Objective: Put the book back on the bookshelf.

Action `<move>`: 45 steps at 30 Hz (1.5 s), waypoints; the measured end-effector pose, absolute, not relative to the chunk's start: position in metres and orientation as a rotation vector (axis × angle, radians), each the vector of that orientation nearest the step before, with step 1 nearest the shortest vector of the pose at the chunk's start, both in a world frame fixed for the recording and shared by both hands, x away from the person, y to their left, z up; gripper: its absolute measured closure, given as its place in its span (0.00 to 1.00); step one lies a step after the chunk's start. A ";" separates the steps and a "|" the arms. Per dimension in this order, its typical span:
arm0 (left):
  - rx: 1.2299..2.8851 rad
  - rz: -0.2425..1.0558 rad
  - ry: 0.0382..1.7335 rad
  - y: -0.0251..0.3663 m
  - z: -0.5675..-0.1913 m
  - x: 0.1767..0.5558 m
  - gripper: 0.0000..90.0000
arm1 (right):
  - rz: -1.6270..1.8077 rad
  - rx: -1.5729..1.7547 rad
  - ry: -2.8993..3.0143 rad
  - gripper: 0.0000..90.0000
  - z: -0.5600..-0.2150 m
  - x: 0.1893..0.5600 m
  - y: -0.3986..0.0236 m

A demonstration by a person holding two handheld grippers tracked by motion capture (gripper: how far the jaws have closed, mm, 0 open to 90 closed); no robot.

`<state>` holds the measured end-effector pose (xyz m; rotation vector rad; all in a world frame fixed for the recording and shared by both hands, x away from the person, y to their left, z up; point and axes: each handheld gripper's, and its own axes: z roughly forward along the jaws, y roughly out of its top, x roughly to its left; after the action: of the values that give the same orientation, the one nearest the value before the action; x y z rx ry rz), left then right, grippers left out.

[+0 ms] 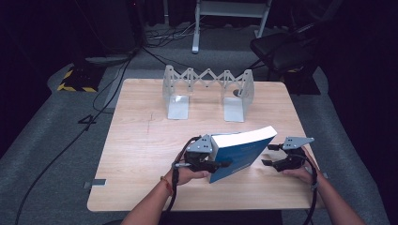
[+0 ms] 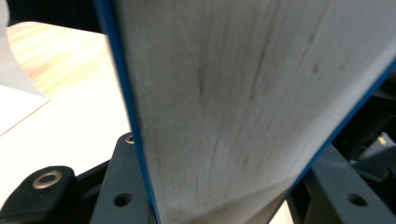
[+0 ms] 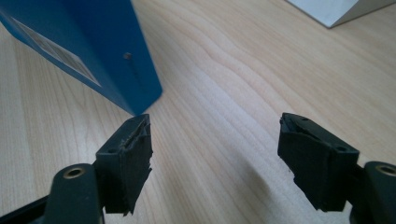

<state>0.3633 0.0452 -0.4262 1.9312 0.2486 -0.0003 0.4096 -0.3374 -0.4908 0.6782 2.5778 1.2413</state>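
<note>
High view first, and the wooden surface [image 1: 141, 154] takes up the middle of the shot, pale grain running side to side. Well beyond both tools, toward its far edge, stands a grey metal book rack [image 1: 208, 91], two upright end plates joined by a zigzag lattice.

Closer in comes the blue book [image 1: 239, 152], thick, white page edges showing along its top, tilted and propped up off the surface. The left tool [image 1: 206, 159] has it: the jaws are clamped on the book's near-left end, cover on one side and cover on the other, spread only as wide as the book is thick. In the left gripper view the page block [image 2: 224, 107] rises straight up between the two black jaws, blue cover edges pressed against each one.

Over to the right tool [image 1: 278, 155], just beside the book's right end and not touching it. Its jaws stand wide apart with nothing between them, only bare surface. Right gripper view confirms it: the book's blue corner [image 3: 116, 70] sits just ahead of the left-hand jaw, resting on the wood, clear of the pad. A pale corner of the rack's base [image 3: 336, 9] shows far ahead at the top right.
</note>
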 end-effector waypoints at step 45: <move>2.064 0.100 0.240 0.078 -0.435 0.346 0.59 | 1.283 0.208 2.756 0.44 -0.500 0.386 -0.263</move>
<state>0.3456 0.0778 -0.4352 2.0638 0.2401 0.0998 0.3858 -0.2631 -0.5001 0.2081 2.7558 1.2834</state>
